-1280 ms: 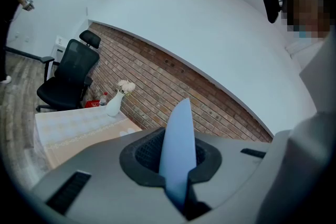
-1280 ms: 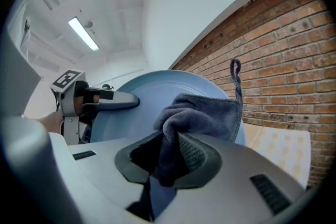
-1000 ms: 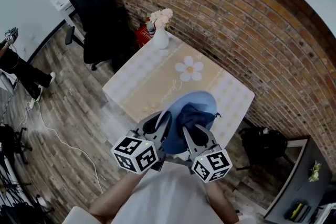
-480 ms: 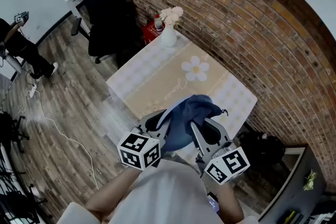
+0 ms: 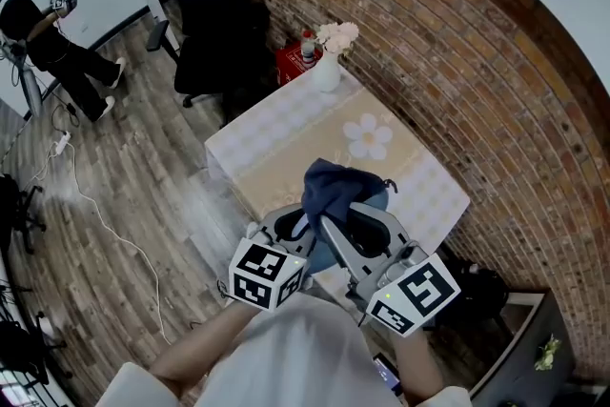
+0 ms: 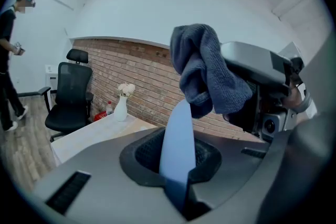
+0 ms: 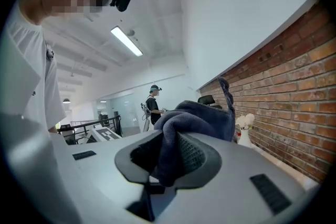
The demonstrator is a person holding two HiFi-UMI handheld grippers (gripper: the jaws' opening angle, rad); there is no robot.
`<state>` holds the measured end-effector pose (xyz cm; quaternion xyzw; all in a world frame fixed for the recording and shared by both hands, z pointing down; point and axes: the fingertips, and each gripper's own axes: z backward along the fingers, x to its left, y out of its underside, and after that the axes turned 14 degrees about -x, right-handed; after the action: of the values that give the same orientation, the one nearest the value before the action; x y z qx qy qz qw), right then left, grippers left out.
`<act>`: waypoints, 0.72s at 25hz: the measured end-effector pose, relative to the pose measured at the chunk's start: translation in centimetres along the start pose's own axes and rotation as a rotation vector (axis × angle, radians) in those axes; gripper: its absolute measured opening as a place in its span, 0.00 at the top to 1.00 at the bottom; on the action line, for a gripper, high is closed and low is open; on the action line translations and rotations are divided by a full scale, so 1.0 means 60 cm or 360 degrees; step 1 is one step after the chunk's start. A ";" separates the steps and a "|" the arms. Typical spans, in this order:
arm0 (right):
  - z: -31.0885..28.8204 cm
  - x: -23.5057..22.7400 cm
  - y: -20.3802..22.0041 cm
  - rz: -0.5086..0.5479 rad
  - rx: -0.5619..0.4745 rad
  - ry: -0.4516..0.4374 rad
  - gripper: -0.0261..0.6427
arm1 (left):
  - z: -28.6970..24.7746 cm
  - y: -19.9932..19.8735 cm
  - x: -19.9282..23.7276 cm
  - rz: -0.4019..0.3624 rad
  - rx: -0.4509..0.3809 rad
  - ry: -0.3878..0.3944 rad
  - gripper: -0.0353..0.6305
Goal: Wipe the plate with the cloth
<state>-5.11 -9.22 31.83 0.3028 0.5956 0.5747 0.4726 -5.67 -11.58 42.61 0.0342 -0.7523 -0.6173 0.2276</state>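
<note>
My left gripper [image 5: 284, 229] jaws clamp the plate [image 6: 177, 136]; right gripper [image 5: 362, 238] pinches the cloth [image 5: 334, 184] at its 12 o'clock rim for wiping.

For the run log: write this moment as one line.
left claw: shut on plate | right claw: shut on cloth | cloth over plate

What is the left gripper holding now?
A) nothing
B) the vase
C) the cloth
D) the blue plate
D: the left gripper is shut on the edge of the plate, while the right gripper grips the cloth.
</note>
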 end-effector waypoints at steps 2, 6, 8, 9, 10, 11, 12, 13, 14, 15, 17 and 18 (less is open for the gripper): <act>-0.017 0.003 0.008 0.0025 0.0056 -0.0024 0.83 | 0.004 -0.002 -0.001 -0.0085 0.0016 0.0003 0.88; -0.030 -0.014 0.022 0.0082 0.0143 -0.0002 0.83 | 0.013 -0.005 -0.006 -0.0218 0.0014 0.0018 0.88; -0.032 -0.023 0.022 0.0090 0.0154 0.0007 0.83 | 0.015 -0.009 -0.006 -0.0227 0.0005 0.0018 0.88; -0.032 -0.028 0.024 0.0087 0.0155 0.0015 0.83 | 0.015 -0.009 -0.005 -0.0226 0.0005 0.0017 0.88; -0.033 -0.034 0.025 0.0082 0.0155 0.0028 0.83 | 0.015 -0.007 -0.004 -0.0223 0.0007 0.0017 0.88; -0.032 -0.041 0.027 0.0077 0.0154 0.0043 0.83 | 0.015 -0.005 -0.003 -0.0220 0.0011 0.0017 0.88; -0.032 -0.047 0.027 0.0072 0.0151 0.0060 0.83 | 0.015 -0.004 -0.002 -0.0218 0.0014 0.0017 0.88; -0.032 -0.052 0.027 0.0070 0.0147 0.0077 0.83 | 0.016 -0.005 0.000 -0.0217 0.0016 0.0016 0.88; -0.030 -0.058 0.025 0.0069 0.0142 0.0096 0.83 | 0.017 -0.006 0.000 -0.0219 0.0016 0.0015 0.88; -0.028 -0.064 0.023 0.0070 0.0136 0.0116 0.83 | 0.019 -0.007 0.001 -0.0220 0.0017 0.0015 0.88; -0.022 -0.079 0.021 0.0071 0.0126 0.0163 0.83 | 0.021 -0.009 0.000 -0.0222 0.0019 0.0019 0.88; -0.018 -0.088 0.020 0.0070 0.0123 0.0191 0.83 | 0.021 -0.009 0.000 -0.0222 0.0020 0.0023 0.88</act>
<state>-4.34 -14.25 34.02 0.2989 0.6377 0.5786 0.4114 -6.27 -10.56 41.93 0.0924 -0.7503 -0.6266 0.1893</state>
